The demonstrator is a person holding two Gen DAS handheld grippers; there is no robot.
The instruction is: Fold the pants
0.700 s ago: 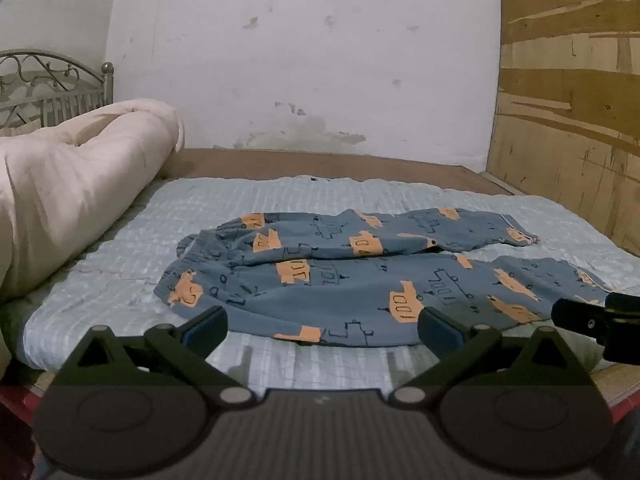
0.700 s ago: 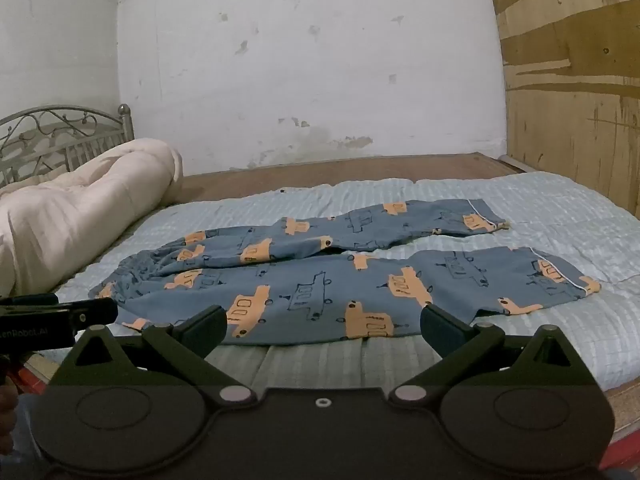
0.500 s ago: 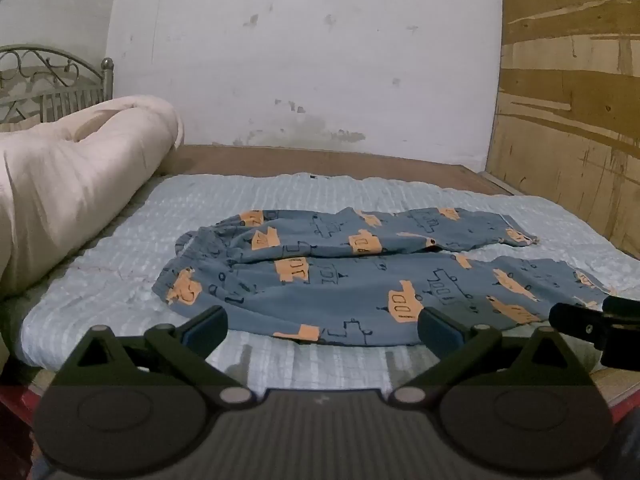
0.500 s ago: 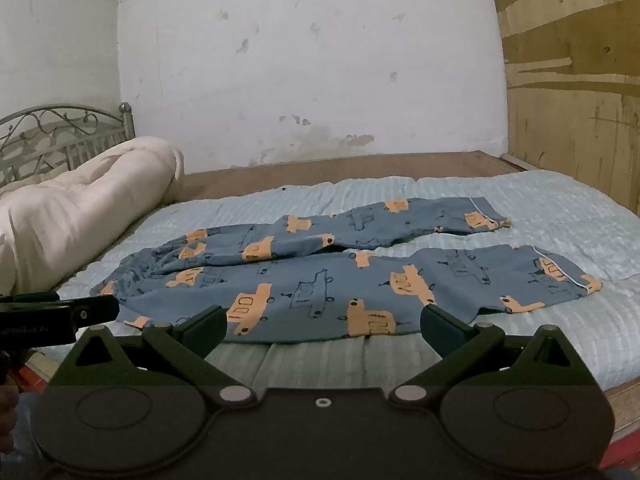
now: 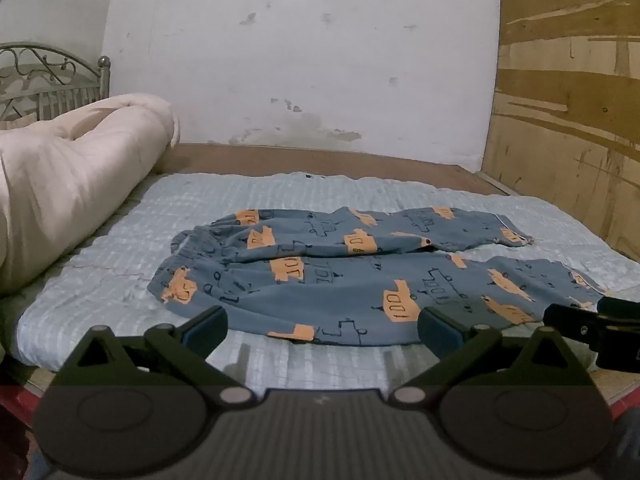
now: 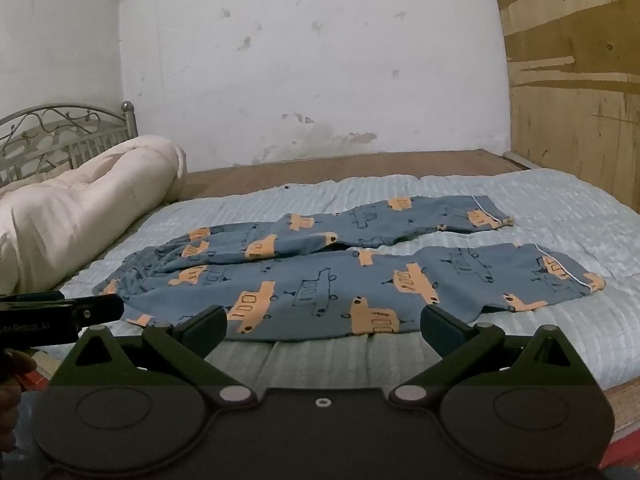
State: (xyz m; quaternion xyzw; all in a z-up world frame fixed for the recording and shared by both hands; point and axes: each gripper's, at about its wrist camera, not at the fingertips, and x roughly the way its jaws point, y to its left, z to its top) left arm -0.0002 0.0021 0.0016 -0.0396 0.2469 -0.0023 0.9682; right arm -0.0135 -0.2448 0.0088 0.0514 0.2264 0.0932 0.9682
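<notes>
Blue pyjama pants (image 5: 340, 280) with orange vehicle prints lie spread flat on the bed, waist at the left, both legs running to the right; they also show in the right wrist view (image 6: 320, 276). My left gripper (image 5: 322, 326) is open and empty, just in front of the near edge of the pants. My right gripper (image 6: 324, 326) is open and empty, also at the near edge of the pants. The right gripper's tip shows in the left wrist view (image 5: 592, 320) near the near leg's cuff. The left gripper's tip shows in the right wrist view (image 6: 80, 312) near the waist.
The pants lie on a pale blue quilted cover (image 5: 248, 200) on the bed. A rolled cream duvet (image 5: 68, 176) lies along the left side before a metal headboard (image 6: 60, 128). A white wall is behind; a plywood wall (image 5: 568, 120) stands at the right.
Both grippers have moved slightly closer to the bed and the near edge of the pants. Both stay open. The pants have not moved.
</notes>
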